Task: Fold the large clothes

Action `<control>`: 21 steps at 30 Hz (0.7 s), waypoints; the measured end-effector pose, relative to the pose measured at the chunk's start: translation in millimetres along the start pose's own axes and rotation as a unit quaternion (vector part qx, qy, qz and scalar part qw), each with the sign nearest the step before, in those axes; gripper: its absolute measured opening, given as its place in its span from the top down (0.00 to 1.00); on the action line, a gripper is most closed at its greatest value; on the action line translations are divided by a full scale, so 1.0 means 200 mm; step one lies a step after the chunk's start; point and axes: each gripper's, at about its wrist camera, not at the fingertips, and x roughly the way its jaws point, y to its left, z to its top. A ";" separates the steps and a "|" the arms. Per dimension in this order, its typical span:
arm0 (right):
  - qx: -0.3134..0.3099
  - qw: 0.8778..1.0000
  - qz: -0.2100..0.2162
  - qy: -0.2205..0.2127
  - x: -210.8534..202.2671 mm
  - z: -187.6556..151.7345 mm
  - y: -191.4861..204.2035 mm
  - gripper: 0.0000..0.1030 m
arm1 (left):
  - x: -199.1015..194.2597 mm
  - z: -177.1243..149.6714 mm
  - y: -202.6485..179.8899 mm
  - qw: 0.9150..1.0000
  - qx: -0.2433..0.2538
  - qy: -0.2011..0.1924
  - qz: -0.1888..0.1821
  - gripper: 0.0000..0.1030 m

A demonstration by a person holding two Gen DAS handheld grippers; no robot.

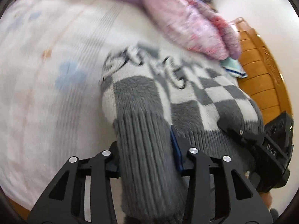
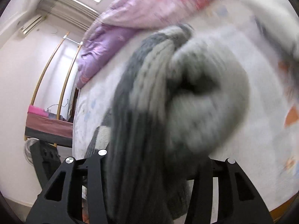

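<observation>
A fluffy grey-and-white checked sweater (image 1: 186, 97) with black lettering and a ribbed grey hem lies bunched over a white bed sheet (image 1: 46, 93). In the left wrist view my left gripper (image 1: 145, 145) is shut on a thick roll of the ribbed hem. To its right, my right gripper (image 1: 229, 128) pinches the same hem. In the blurred right wrist view, a bunch of the grey sweater (image 2: 196, 93) fills the gap between the jaws of the right gripper (image 2: 153, 160), which is shut on it. The fingertips are hidden by the cloth.
A pink and purple quilt (image 1: 186, 22) is heaped along the far side of the bed. A wooden bed frame (image 1: 261, 74) runs along the right edge. Beyond the bed stand a low bench (image 2: 46, 127), a fan (image 2: 29, 149) and white walls.
</observation>
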 end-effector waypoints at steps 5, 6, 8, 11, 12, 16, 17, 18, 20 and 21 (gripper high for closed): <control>-0.029 0.999 0.008 -0.039 -0.25 0.15 0.10 0.58 | -0.14 0.06 -0.29 0.999 0.023 -0.024 -0.020 0.64; -0.037 0.998 0.008 -0.047 -0.31 0.18 0.07 0.58 | -0.14 0.06 -0.36 0.999 0.029 -0.031 -0.020 0.64; -0.053 0.997 0.018 -0.061 -0.43 0.25 0.06 0.58 | -0.15 0.09 -0.54 0.997 0.046 -0.057 -0.021 0.64; -0.068 0.993 0.040 -0.090 -0.60 0.37 -0.04 0.58 | -0.15 0.13 -0.78 0.993 0.070 -0.090 -0.025 0.64; -0.069 0.991 0.052 -0.101 -0.67 0.42 -0.10 0.58 | -0.14 0.14 -0.90 0.991 0.078 -0.106 -0.028 0.64; -0.084 0.984 0.087 -0.134 -0.93 0.65 -0.36 0.58 | -0.02 0.15 -1.34 0.982 0.101 -0.158 -0.035 0.64; -0.087 0.982 0.095 -0.141 -0.99 0.71 -0.45 0.58 | 0.02 0.14 -1.45 0.979 0.106 -0.169 -0.034 0.64; -0.090 0.980 0.103 -0.145 -1.06 0.77 -0.54 0.58 | 0.07 0.13 -1.58 0.977 0.106 -0.181 -0.035 0.64; -0.101 0.976 0.114 -0.156 -1.17 0.87 -0.70 0.58 | 0.19 0.11 -1.80 0.973 0.102 -0.201 -0.044 0.64; -0.101 0.975 0.120 -0.159 -1.20 0.91 -0.75 0.58 | 0.23 0.09 -1.87 0.972 0.102 -0.208 -0.046 0.64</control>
